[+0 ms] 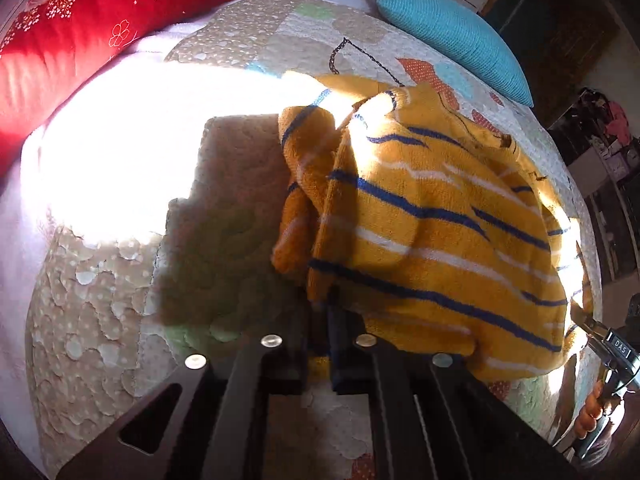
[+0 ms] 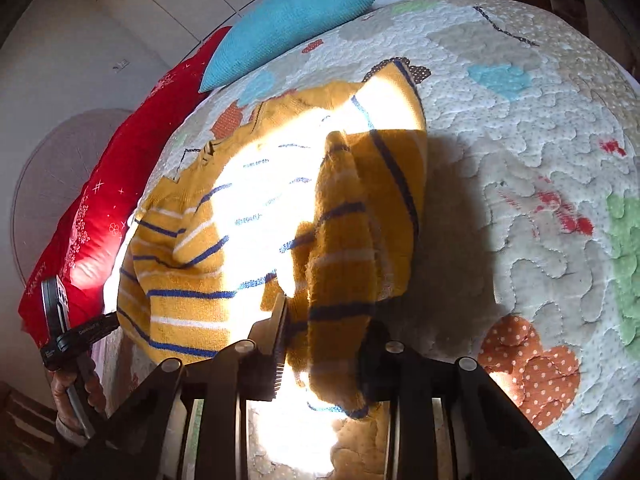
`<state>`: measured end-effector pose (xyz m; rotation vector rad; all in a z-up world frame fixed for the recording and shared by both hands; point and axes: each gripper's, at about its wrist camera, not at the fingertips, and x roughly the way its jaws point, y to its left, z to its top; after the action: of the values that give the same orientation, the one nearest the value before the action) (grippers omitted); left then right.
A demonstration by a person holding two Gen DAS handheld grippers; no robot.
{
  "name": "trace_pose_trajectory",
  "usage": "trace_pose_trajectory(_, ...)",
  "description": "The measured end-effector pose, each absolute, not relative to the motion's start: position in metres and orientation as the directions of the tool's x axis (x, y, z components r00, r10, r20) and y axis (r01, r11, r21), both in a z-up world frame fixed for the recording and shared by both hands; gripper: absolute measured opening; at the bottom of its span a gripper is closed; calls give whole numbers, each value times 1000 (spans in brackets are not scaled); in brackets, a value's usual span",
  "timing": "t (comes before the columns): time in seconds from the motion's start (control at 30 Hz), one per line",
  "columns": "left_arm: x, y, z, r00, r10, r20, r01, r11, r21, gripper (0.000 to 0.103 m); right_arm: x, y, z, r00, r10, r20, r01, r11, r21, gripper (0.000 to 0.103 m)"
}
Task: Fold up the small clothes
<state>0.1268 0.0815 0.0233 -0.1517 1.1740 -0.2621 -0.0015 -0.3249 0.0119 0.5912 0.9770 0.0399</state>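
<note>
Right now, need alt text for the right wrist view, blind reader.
The right gripper is shut on a bunched fold of a yellow sweater with blue and white stripes, spread on a patchwork quilt in harsh sunlight. Behind lie a teal pillow and a red pillow; the left gripper grips the sweater's far edge.

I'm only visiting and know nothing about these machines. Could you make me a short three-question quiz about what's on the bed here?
1. True or false: the right claw has a bunched fold of the striped sweater between its fingers.
2. Which cushion lies nearer the sweater's collar: A) the red pillow B) the teal cushion?
3. Fill in: the sweater is mustard yellow with white and ____ stripes.

Key: 1 true; 2 B; 3 blue.
</note>
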Motion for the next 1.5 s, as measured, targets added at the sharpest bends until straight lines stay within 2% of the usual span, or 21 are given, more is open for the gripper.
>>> trace_pose_trajectory(0.1,123,90,49,431,-183,-884,128,982,-141,6,-3,-335,24,570,191,-799,262,879,398,18)
trace_pose_trajectory(0.17,117,99,53,430,-215,-877,137,976,-172,9,-3,-338,23,550,185,-814,265,886,380,20)
trace_pose_trajectory(0.27,104,115,51,444,-210,-871,97,978,-186,12,-12,-337,27,550,163,-819,267,895,357,29)
trace_pose_trajectory(0.33,92,126,49,449,-198,-872,61,980,-191,13,-22,-335,40,572,131,-810,269,903,336,29)
trace_pose_trajectory(0.4,77,135,50,463,-213,-860,47,975,-216,21,-30,-326,57,596,103,-797,246,921,303,30)
trace_pose_trajectory(0.47,61,139,55,497,-221,-839,34,971,-236,45,-33,-309,74,620,99,-779,197,941,277,34)
trace_pose_trajectory(0.53,42,141,60,539,-223,-812,25,968,-250,55,-30,-283,87,634,128,-763,123,957,262,41)
trace_pose_trajectory(0.7,1,145,66,585,-222,-780,8,964,-268,61,-11,-190,85,590,263,-764,-121,964,239,56)
trace_pose_trajectory(0.77,-13,151,66,601,-223,-768,-1,960,-279,67,-1,-147,74,555,300,-776,-206,953,221,57)
trace_pose_trajectory(0.97,-42,183,69,640,-182,-747,-49,960,-276,68,30,-31,38,487,308,-817,-394,913,110,59)
trace_pose_trajectory(1.1,-52,210,67,657,-165,-736,-92,951,-295,70,48,35,9,534,142,-833,-457,878,-143,60)
trace_pose_trajectory(1.2,-56,225,63,661,-163,-732,-118,941,-317,70,61,68,-9,617,-11,-787,-432,832,-350,60)
trace_pose_trajectory(1.3,-56,234,59,662,-166,-731,-135,933,-334,70,78,86,-13,658,-86,-748,-389,812,-435,60)
trace_pose_trajectory(1.37,-55,236,56,656,-171,-736,-143,928,-344,70,92,96,-17,655,-120,-746,-368,812,-453,54)
trace_pose_trajectory(1.4,-55,236,56,655,-175,-735,-144,926,-349,70,98,98,-18,651,-127,-748,-356,819,-450,41)
trace_pose_trajectory(1.47,-58,234,57,656,-177,-734,-141,926,-349,70,104,98,-15,648,-135,-750,-331,837,-436,22)
trace_pose_trajectory(1.5,-61,234,58,657,-176,-733,-138,928,-347,70,106,96,-12,645,-117,-755,-328,850,-412,17)
